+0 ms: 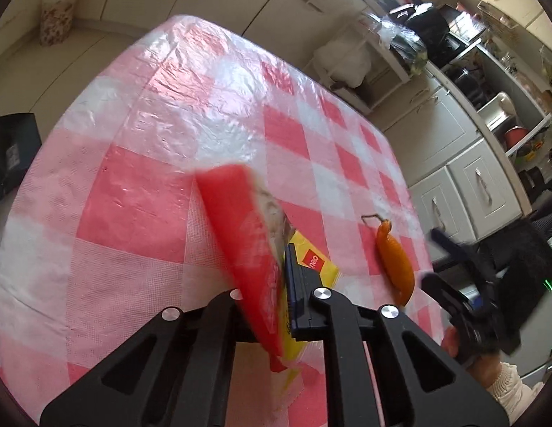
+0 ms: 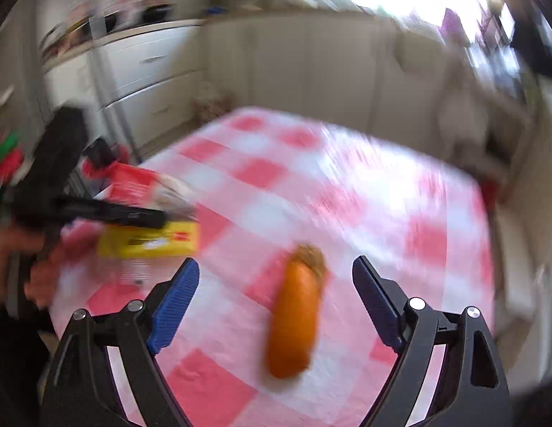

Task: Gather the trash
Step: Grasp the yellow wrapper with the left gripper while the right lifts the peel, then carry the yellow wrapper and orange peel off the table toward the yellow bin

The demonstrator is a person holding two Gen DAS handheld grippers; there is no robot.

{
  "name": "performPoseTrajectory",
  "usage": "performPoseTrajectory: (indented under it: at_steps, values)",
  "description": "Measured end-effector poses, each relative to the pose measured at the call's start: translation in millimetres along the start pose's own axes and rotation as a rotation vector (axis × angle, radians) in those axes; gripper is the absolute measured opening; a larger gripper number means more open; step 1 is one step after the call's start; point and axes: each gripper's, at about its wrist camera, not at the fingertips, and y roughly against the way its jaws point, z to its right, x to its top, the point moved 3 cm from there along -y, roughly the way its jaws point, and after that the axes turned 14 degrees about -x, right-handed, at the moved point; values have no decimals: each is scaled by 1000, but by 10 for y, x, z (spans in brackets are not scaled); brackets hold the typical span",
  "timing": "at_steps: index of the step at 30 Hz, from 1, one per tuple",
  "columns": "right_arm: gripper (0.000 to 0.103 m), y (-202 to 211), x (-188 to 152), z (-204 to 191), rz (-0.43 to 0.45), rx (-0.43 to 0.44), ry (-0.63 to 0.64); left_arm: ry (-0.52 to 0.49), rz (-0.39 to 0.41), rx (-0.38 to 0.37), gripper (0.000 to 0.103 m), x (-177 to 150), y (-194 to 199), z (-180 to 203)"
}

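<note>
Right wrist view, largest first: I see the checked table (image 2: 347,185) filling the middle of the frame. On it, lower centre, lies the orange wrapper (image 2: 293,316), its long axis running up the frame and tilted slightly right, roughly in line with my right gripper (image 2: 276,277). Those jaws stand spread wide with the wrapper between them, untouched. I judge the right hand the nearer one: straight ahead, then close across the short axis. At left, my left gripper (image 2: 162,219) is pressed together on a red wrapper (image 2: 133,185) above a yellow packet (image 2: 151,240). In the left wrist view the red wrapper (image 1: 244,245) stands clamped, lower centre.
</note>
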Motion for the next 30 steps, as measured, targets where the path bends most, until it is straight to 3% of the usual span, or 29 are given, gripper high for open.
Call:
performPoseTrajectory:
  at_steps: [3, 10, 17, 21, 30]
  values:
    - [84, -181, -76, 63, -87, 25, -55, -25, -9, -9, 8, -22, -23, 29]
    - [80, -309, -213, 11, -145, -16, -29, -123, -34, 5, 8, -83, -90, 202]
    - [54, -322, -193, -13, -186, -54, -42, -137, -19, -15, 8, -88, -63, 236]
    - [33, -319, -175, -118, -189, -76, -13, -181, -17, 22, 8, -115, -77, 297]
    - [25, -1, -370, -114, -213, -107, -21, -211, 13, 79, 8, -130, -57, 341]
